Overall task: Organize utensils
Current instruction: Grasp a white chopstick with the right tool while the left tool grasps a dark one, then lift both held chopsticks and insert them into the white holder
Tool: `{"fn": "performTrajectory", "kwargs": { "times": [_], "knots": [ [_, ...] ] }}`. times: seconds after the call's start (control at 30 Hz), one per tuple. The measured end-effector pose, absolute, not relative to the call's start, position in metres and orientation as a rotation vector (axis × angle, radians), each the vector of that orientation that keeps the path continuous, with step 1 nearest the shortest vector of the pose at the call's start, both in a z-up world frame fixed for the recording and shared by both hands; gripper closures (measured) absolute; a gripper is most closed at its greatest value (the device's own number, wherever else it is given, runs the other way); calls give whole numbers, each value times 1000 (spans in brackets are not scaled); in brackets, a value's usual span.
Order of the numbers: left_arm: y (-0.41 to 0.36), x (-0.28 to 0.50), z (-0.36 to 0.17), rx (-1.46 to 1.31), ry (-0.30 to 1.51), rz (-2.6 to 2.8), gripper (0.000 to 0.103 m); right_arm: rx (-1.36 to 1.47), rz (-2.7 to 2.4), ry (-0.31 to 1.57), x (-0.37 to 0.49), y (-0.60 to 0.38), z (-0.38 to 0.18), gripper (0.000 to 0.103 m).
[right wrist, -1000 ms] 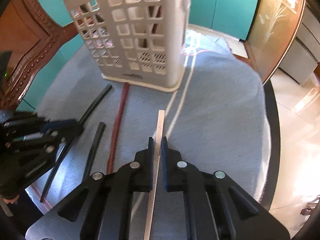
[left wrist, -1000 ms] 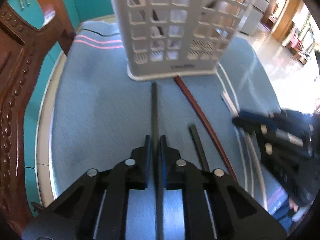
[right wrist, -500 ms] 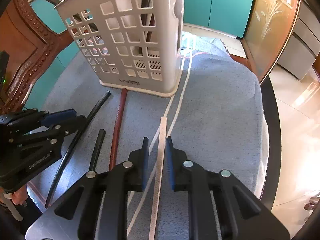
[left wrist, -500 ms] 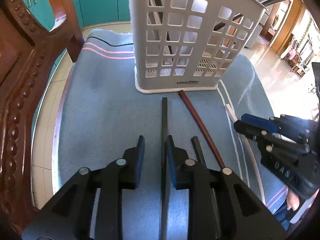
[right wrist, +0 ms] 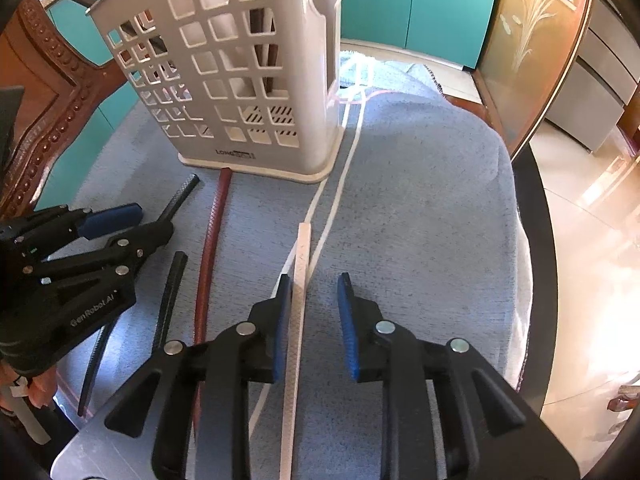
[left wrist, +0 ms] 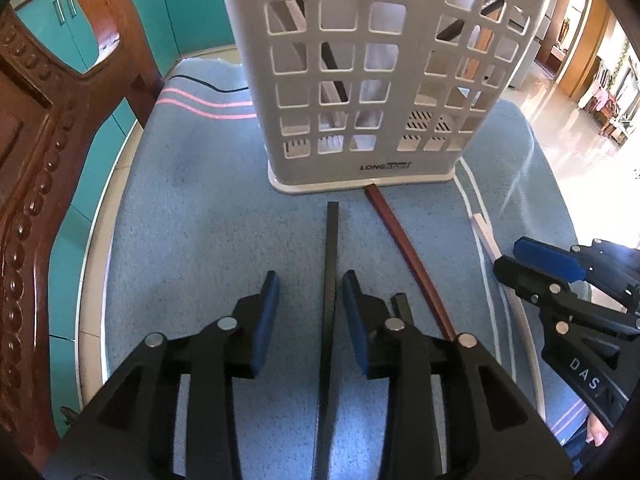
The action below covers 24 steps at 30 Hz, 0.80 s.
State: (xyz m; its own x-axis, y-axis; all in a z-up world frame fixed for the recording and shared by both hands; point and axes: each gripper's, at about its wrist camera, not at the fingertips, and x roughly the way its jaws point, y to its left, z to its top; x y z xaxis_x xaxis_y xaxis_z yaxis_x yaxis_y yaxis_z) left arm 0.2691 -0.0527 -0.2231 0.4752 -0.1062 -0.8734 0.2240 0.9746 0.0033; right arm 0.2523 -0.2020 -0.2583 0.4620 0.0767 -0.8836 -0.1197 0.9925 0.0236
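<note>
Spreading apart in the left wrist view, the left gripper (left wrist: 307,284) is letting go of the black chopstick (left wrist: 331,264) it was clamped on a second ago; the stick is now lying free on the blue cloth (left wrist: 192,216) over the counter, between the opening fingers and touching neither, its tip stopping just short of the white basket (left wrist: 380,80). This view is showing four loose sticks on the cloth: two black, one red-brown chopstick (left wrist: 404,248) and one white, with more standing inside the basket. In the right wrist view the right gripper (right wrist: 312,292) is likewise widening; the white chopstick (right wrist: 300,272), pinched a second ago, is lying against the left finger with a gap at the right one. The same four loose sticks are showing here, and the left gripper too. Both releases suggest the sticks are being laid out or re-gripped, not yet binned.
</note>
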Motion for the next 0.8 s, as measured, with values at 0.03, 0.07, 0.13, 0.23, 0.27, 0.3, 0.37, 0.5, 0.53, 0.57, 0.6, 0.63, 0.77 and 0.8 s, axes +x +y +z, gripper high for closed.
{"fn": "performTrajectory", "kwargs": {
  "times": [0.03,0.07,0.13,0.23,0.27,0.3,0.37,0.5,0.53,0.57,0.6,0.63,0.77,0.8],
  "knots": [
    [-54,271,-223,122,1056,-200,66,-50,119,1081,255,-203,-259,78],
    [-54,271,-226,121,1055,-199,65,-56,118,1079,255,-201,-259,76],
    [-54,274,-226,122,1052,-194,63,-71,117,1070,255,-197,-261,73],
    [-55,274,-225,125,1048,-187,63,-105,108,1055,255,-190,-263,72],
    [-56,275,-226,127,1047,-185,63,-105,105,1051,255,-189,-264,72],
    [-56,277,-226,129,1046,-184,63,-101,105,1049,255,-189,-264,72],
    [-58,279,-225,132,1044,-181,64,-97,111,1045,254,-188,-265,85],
    [-64,280,-224,132,1045,-215,85,-66,122,1048,251,-186,-264,95],
    [-66,280,-224,133,1045,-224,89,-58,126,1049,251,-186,-261,96],
    [-68,278,-223,135,1045,-228,94,-48,133,1048,252,-188,-259,96],
    [-69,278,-223,136,1045,-231,96,-44,140,1041,251,-189,-257,97],
    [-69,278,-223,128,1044,-231,96,-47,140,1030,250,-191,-253,97],
    [-69,267,-207,99,987,-251,96,-19,157,929,235,-199,-218,97],
    [-68,264,-201,98,960,-254,96,-13,162,899,230,-200,-209,97]
  ]
}}
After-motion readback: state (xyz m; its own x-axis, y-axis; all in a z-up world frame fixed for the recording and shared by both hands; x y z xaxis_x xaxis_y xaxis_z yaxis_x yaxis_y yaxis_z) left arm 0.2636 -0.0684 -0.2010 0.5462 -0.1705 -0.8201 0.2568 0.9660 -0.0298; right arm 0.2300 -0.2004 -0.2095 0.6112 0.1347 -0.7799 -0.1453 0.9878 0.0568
